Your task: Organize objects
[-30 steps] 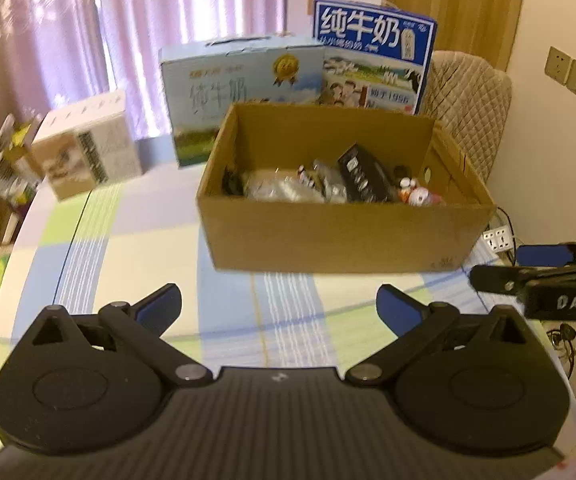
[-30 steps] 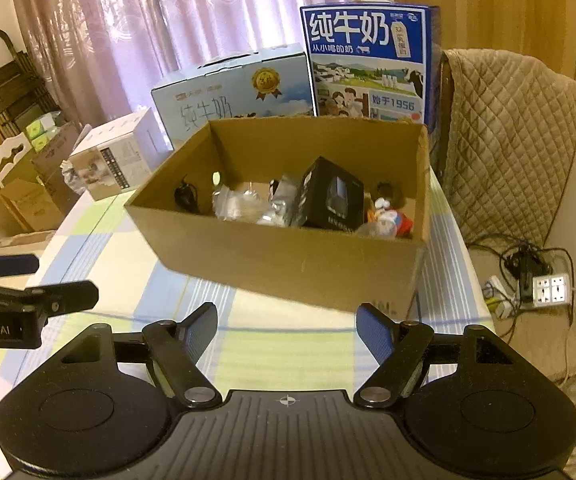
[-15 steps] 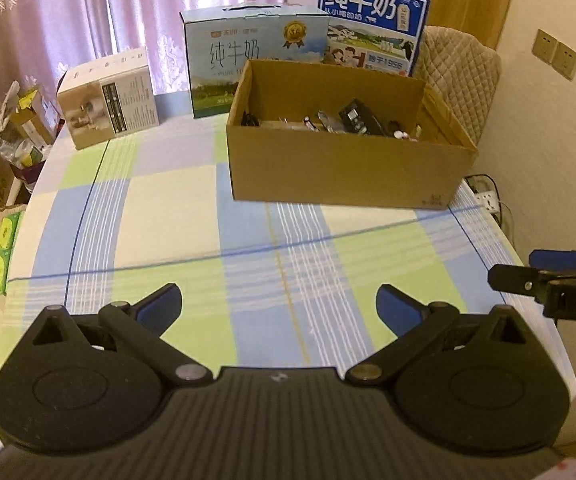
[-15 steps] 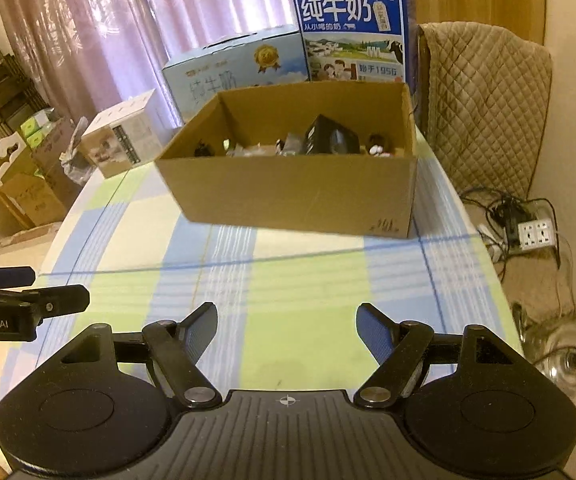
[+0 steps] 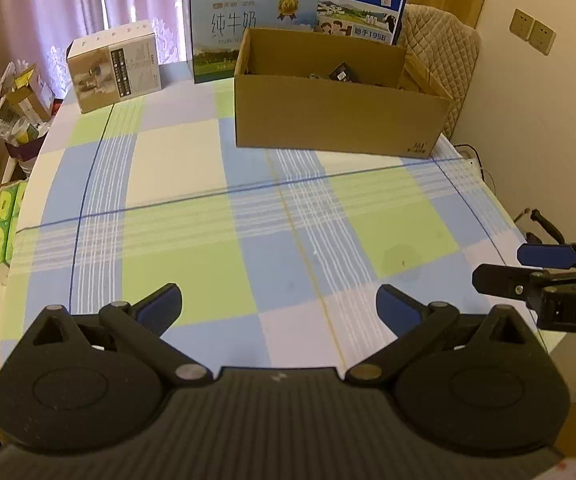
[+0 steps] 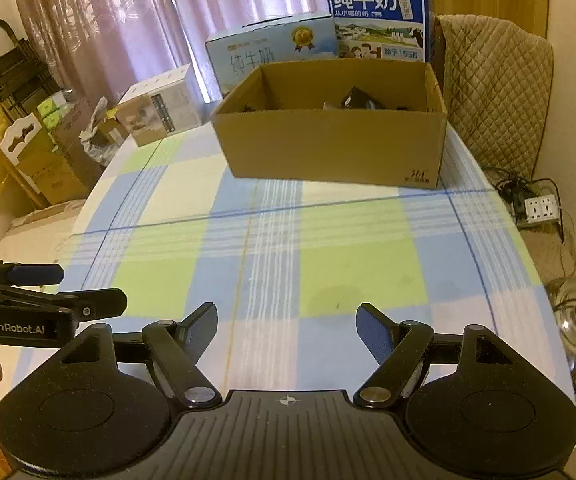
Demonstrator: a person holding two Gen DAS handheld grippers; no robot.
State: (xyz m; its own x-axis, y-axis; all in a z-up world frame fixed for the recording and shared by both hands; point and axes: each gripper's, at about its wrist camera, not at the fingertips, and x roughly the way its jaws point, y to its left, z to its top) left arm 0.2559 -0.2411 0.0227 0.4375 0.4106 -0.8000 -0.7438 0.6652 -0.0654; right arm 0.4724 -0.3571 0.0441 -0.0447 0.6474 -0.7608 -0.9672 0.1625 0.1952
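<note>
An open cardboard box [image 5: 336, 120] stands at the far side of the checked table [image 5: 223, 208]; it also shows in the right wrist view [image 6: 328, 148]. Small items lie inside it, among them a black box [image 6: 358, 100]; most are hidden by the front wall. My left gripper [image 5: 277, 306] is open and empty above the table's near edge. My right gripper [image 6: 285, 328] is open and empty beside it, and shows at the right of the left wrist view [image 5: 528, 272]. The left gripper shows at the left of the right wrist view [image 6: 47, 296].
Two blue milk cartons [image 5: 247, 28] [image 5: 358, 4] stand behind the box. A white and brown carton [image 5: 113, 66] stands at the table's far left. A quilted chair [image 6: 492, 92] is at the right. Power strip and cables [image 6: 540, 208] lie on the floor.
Both grippers have pulled back from the cardboard box toward the table's near edge. The box now looks smaller and farther away. Both stay open and empty.
</note>
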